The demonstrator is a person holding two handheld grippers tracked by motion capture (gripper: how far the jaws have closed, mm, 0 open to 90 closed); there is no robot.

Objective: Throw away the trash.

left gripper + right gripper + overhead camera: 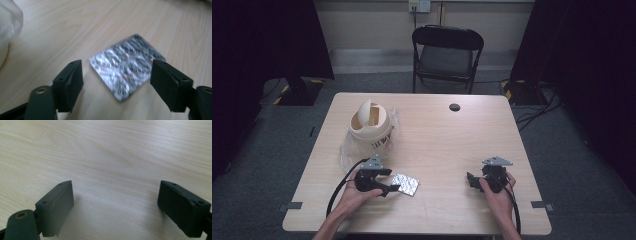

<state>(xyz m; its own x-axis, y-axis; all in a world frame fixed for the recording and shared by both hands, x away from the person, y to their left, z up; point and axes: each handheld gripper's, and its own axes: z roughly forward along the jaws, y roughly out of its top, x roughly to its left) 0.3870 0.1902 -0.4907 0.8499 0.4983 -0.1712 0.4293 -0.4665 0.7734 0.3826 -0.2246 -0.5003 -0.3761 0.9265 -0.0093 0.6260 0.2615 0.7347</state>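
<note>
While the left tool (116, 75) gapes around the foil blister pack (127, 66), the right tool (115, 207), equally agape, faces bare bench (112, 152).

The room is lit from overhead, evenly and rather softly: the pale wooden table (452, 145) is bright while the curtained corners left and right fall into near black. Shadows on the tabletop are faint and short. The high view is low in detail, slightly soft all over, with mild bending at its edges.

In the left gripper view the foil blister pack (126, 66) is smeared by motion blur; its crinkled surface throws small white glints. A pale shape at the upper left corner is wholly out of focus.

The right gripper view is sharper on the wood grain, with a soft shadow spreading beneath the jaws and fuzzy near edges.
</note>
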